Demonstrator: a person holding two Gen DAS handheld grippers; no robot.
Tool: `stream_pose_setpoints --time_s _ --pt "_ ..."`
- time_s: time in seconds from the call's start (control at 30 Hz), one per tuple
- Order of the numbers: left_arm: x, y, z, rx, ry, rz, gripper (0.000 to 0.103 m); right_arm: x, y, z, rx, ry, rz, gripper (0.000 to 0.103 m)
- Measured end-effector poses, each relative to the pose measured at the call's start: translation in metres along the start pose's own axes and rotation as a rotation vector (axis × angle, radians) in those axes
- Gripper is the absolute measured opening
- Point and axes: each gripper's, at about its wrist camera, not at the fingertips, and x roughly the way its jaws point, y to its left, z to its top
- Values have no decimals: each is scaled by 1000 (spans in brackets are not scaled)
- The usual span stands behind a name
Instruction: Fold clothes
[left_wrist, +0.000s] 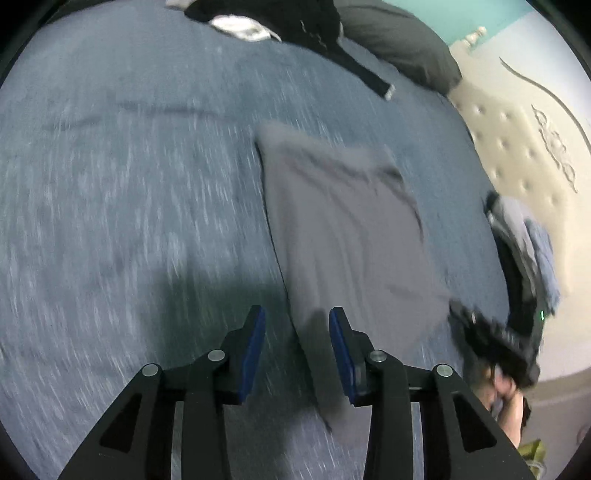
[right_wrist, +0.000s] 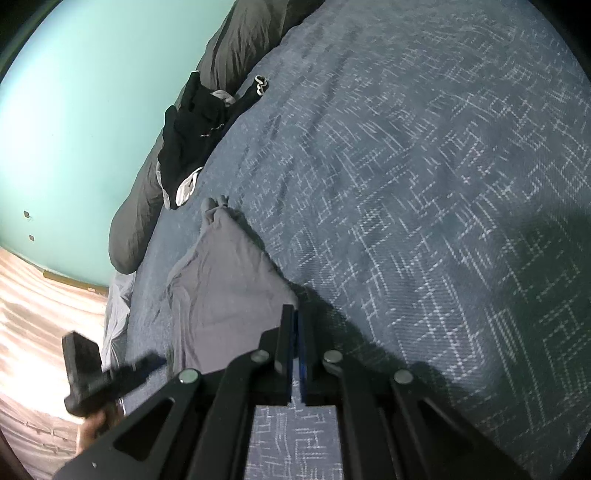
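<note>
The grey garment (left_wrist: 343, 236) lies folded flat on the blue bed (left_wrist: 129, 184), soft, light and limp, best pinched at a corner or hem; the left gripper (left_wrist: 297, 325) is spread above its near edge, the right gripper (right_wrist: 296, 321) pressed together, seemingly empty

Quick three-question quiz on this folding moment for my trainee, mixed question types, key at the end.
1. True or false: the left gripper is open.
2. What colour is the garment lying flat on the bedspread?
3. The right gripper is: A) wide open, B) shut, C) out of view.

Key: 1 true. 2 grey. 3 B; whether it pinches the grey cloth cannot be told.
</note>
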Motion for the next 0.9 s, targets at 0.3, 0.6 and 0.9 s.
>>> stream_pose_setpoints --time_s 0.3,0.6,0.9 --pt "11 -14 -44 -13 75 -53 39 -4 3 -1 -1 -3 7 2" --pt "12 -11 -52 -6 77 -45 11 -5 3 0 6 -1 17 2" --pt "-2 -1 -52 -13 59 -53 7 -4 -1 1 8 6 13 2"
